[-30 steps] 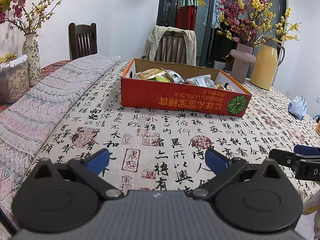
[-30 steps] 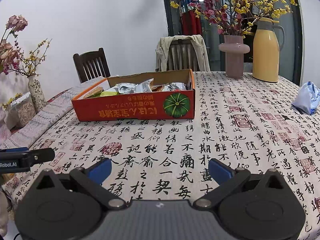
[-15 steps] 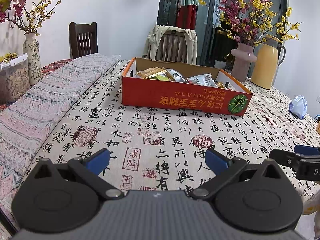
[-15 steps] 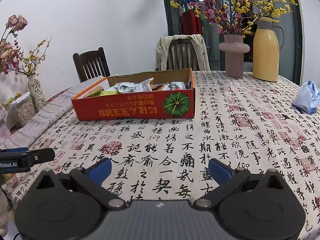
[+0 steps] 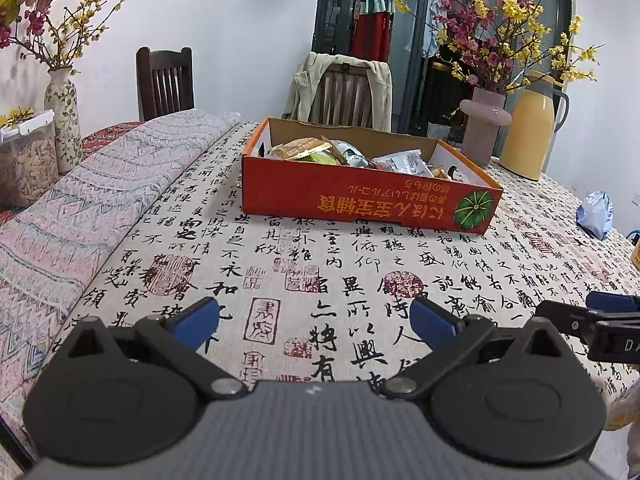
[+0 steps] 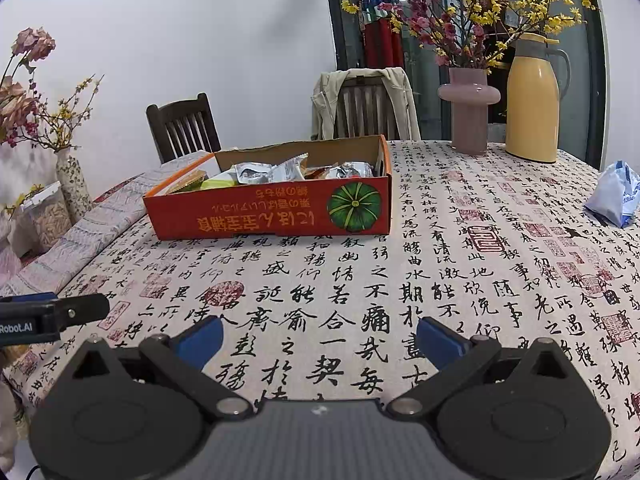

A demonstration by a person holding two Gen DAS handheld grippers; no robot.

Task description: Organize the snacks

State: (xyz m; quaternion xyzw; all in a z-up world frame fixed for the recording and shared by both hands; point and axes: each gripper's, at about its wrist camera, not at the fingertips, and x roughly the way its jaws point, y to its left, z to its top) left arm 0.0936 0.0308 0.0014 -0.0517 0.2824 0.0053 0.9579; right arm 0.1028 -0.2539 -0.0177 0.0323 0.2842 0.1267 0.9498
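White plastered wall [image 6: 200,40]. Dark wooden slat-back chair [image 6: 182,128] against it; second chair [image 6: 366,106] draped with a beige jacket [image 5: 304,88]. Dark-framed glass door [image 6: 576,40] behind. Round table under calligraphy-print tablecloth [image 6: 460,272], with a patterned woven runner [image 5: 80,216] along one side.

Snack packets [image 5: 348,156] in the red box [image 5: 360,200]: near wall hides their lower halves, labels too small to read. Right gripper [image 5: 592,320] cut off by the left view's right edge; jaw state unreadable there. Left gripper [image 6: 60,314] cropped at the right view's left edge. Blue-white bag [image 6: 614,194], possibly a snack, partly cut off by the frame edge.
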